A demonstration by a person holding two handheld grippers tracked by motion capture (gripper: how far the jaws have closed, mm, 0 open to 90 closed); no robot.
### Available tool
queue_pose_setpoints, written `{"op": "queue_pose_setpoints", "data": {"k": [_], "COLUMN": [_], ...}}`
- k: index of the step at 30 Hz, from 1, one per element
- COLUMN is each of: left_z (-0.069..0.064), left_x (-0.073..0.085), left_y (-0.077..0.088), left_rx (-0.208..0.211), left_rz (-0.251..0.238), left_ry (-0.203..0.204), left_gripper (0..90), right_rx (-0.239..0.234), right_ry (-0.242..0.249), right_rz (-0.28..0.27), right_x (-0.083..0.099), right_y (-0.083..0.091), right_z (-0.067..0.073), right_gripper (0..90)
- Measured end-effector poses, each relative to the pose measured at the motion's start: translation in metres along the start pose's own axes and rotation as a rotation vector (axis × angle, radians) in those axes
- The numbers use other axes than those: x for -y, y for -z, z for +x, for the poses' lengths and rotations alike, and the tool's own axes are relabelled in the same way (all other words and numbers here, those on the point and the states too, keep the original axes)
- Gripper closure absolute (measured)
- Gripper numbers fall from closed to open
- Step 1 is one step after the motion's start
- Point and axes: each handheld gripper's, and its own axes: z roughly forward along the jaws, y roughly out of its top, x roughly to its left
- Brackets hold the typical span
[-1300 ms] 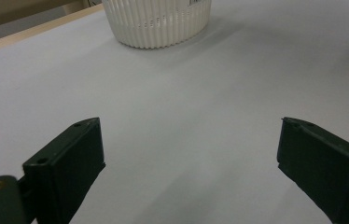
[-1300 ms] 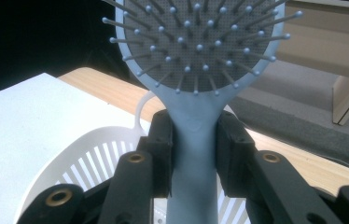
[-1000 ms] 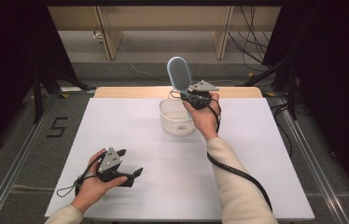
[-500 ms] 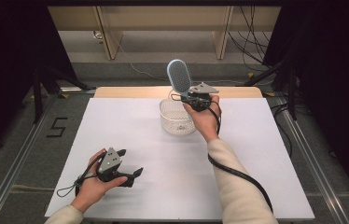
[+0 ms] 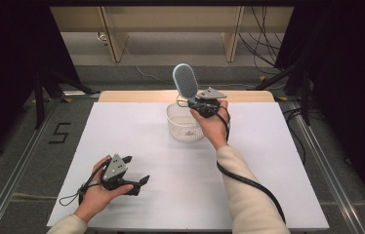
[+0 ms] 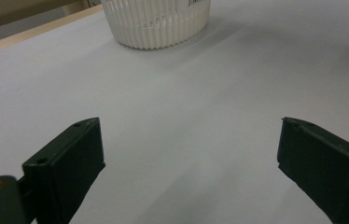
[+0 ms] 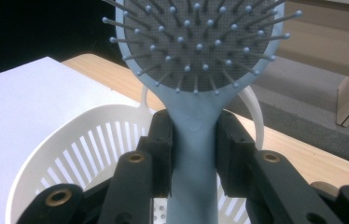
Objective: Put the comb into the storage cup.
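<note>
My right tool [image 5: 196, 103] is clamped on the handle of a pale blue hairbrush [image 5: 185, 82], holding it upright above the white basket [image 5: 184, 127]; in the right gripper view the brush head [image 7: 196, 42] is cut off at the top and the handle's lower end is hidden behind the tool. I can't make out what lies in the basket. My left tool [image 5: 139, 178] rests low on the white counter [image 5: 278, 165] with its jaws spread wide and nothing between them. The basket sits near the counter's far edge; I have open room on either side of it and between the two tools.
</note>
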Motion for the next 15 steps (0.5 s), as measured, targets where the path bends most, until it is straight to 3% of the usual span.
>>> {"op": "queue_pose_setpoints", "data": {"k": [15], "left_z": [-0.0001], "left_x": [0.0000], "left_y": [-0.0003], "left_rx": [0.000], "left_rz": [0.001], "left_ry": [0.000], "left_gripper": [6.7], "right_rx": [0.002], "right_ry": [0.003], "right_rz": [0.014], "right_x": [0.0037], "right_y": [-0.0010], "right_z": [-0.0012], "right_gripper": [70.0]}}
